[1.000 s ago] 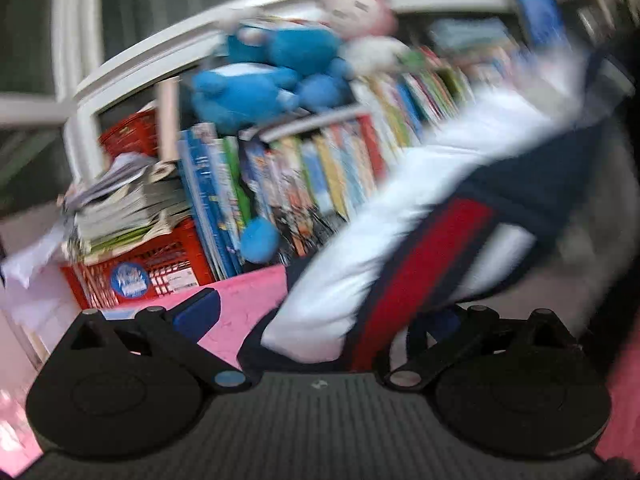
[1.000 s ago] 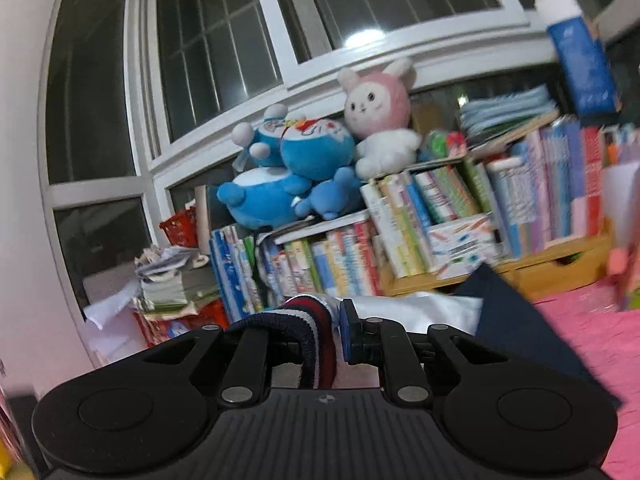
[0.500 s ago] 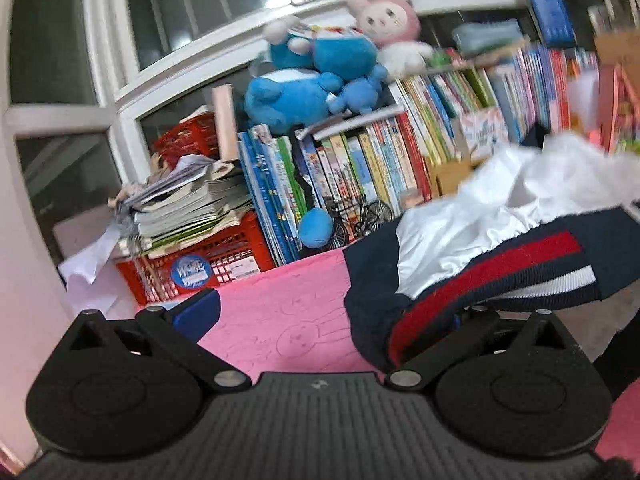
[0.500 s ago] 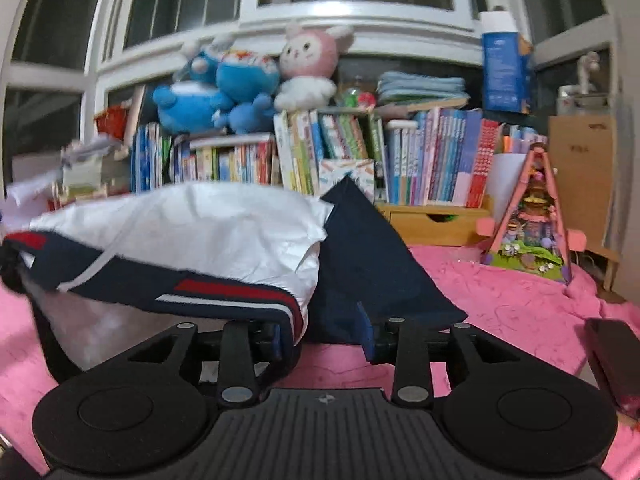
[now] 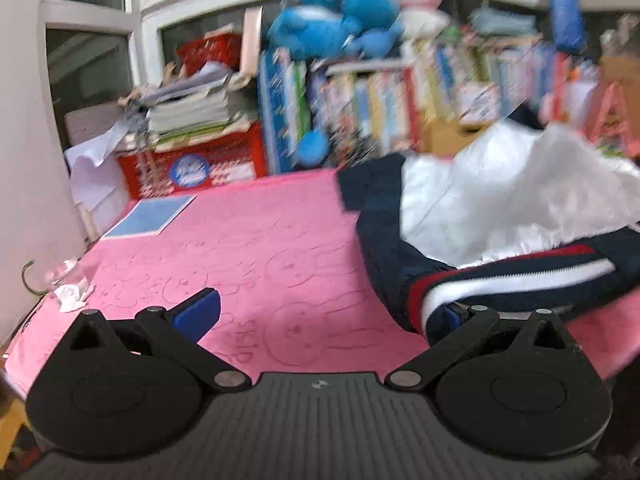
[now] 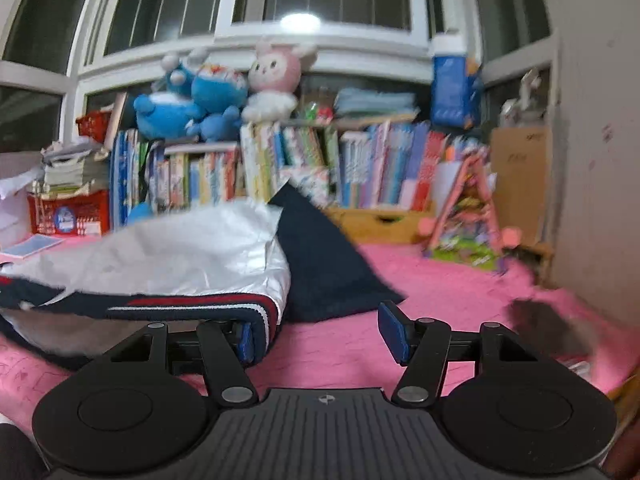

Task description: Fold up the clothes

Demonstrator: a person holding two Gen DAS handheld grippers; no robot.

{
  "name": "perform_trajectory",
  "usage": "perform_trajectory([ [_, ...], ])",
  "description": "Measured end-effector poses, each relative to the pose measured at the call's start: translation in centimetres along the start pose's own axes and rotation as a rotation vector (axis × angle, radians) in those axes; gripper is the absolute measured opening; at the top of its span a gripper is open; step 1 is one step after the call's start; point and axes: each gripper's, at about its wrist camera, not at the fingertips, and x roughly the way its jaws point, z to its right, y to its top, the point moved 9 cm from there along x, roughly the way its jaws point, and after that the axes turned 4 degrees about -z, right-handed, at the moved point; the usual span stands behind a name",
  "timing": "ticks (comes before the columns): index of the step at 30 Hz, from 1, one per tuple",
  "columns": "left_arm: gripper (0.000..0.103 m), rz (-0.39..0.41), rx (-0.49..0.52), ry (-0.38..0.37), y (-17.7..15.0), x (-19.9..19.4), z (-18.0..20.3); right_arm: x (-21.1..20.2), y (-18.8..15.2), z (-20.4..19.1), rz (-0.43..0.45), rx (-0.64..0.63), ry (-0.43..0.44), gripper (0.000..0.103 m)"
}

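The jacket (image 6: 168,264), navy with a silver lining and a red-and-white striped hem, lies on the pink blanket (image 6: 440,300) with the lining turned up. Its hem rests against the left finger of the right gripper (image 6: 322,338), whose jaws are opening; the space between them shows only blanket, so nothing is pinched there. The left gripper (image 5: 328,312) stands wide and released, with the hem draped over its right finger (image 5: 452,314) and bare blanket by its left one. To finish this release well, I think both tools should slide straight back and low, so the fingers do not drag the hem and spoil the fold.
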Motion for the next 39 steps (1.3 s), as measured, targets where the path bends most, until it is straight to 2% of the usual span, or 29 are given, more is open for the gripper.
perform_trajectory([
  [1, 0.103, -0.005, 0.022, 0.010, -0.3, -0.3, 0.1, -0.9, 0.2, 0.6, 0.004, 0.004, -0.001, 0.070],
  [3, 0.103, -0.037, 0.080, 0.048, -1.6, 0.5, 0.6, -0.5, -1.2, 0.6, -0.044, -0.016, -0.002, 0.075],
  [5, 0.103, -0.105, 0.082, 0.086, -3.5, 2.6, 0.8, 0.3, -2.8, 0.3, -0.098, -0.041, -0.011, 0.075],
  [8, 0.103, -0.173, 0.019, 0.110, -5.0, 4.3, 0.3, 2.0, -5.2, -2.4, -0.147, -0.137, -0.039, 0.074],
  [9, 0.103, -0.165, 0.008, 0.114, -5.0, 4.1, 0.2, 2.5, -5.9, -3.4, -0.154, -0.175, -0.048, 0.074],
  [12, 0.103, -0.091, 0.072, 0.085, -4.6, 2.5, 1.2, 3.0, -6.0, -6.4, -0.125, -0.261, -0.022, 0.073],
  [15, 0.103, -0.052, 0.181, 0.090, -4.7, 1.3, 2.2, 3.6, -4.9, -7.3, -0.097, -0.233, -0.007, 0.073],
  [17, 0.103, -0.072, 0.205, 0.111, -5.0, 1.3, 2.1, 3.7, -4.3, -7.2, -0.090, -0.185, 0.012, 0.073],
  [19, 0.103, -0.067, 0.226, 0.061, -4.8, 0.7, 2.5, 3.7, -3.7, -7.0, -0.079, -0.160, 0.018, 0.073],
  [21, 0.103, -0.007, 0.268, -0.025, -4.1, -0.8, 4.3, 3.3, -3.2, -7.1, -0.057, -0.186, 0.009, 0.068],
  [23, 0.103, 0.057, 0.311, -0.103, -3.3, -2.2, 6.5, 3.0, -2.9, -7.5, -0.055, -0.214, 0.024, 0.054],
  [25, 0.103, 0.110, 0.355, -0.187, -2.4, -2.8, 9.7, 3.0, -2.7, -7.8, -0.081, -0.182, 0.082, 0.029],
  [28, 0.103, 0.149, 0.452, -0.290, -2.2, -2.2, 15.0, 3.0, -1.7, -8.1, -0.079, -0.117, 0.156, 0.024],
  [29, 0.103, 0.157, 0.492, -0.301, -2.2, -1.8, 16.6, 2.8, -1.2, -8.2, -0.067, -0.110, 0.168, 0.024],
  [31, 0.103, 0.187, 0.564, -0.284, -2.4, -1.0, 19.3, 2.3, -0.2, -8.5, -0.034, -0.111, 0.180, 0.024],
  [35, 0.103, 0.219, 0.553, -0.124, -0.7, 2.2, 19.7, 1.1, 0.5, -8.4, 0.011, -0.144, 0.156, 0.024],
  [38, 0.103, 0.152, 0.406, -0.076, 0.0, 3.7, 15.5, 1.1, -0.7, -6.8, 0.000, -0.181, 0.083, 0.025],
  [39, 0.103, 0.135, 0.375, -0.018, 0.0, 3.9, 13.6, 1.2, -1.3, -6.3, -0.012, -0.189, 0.066, 0.026],
])
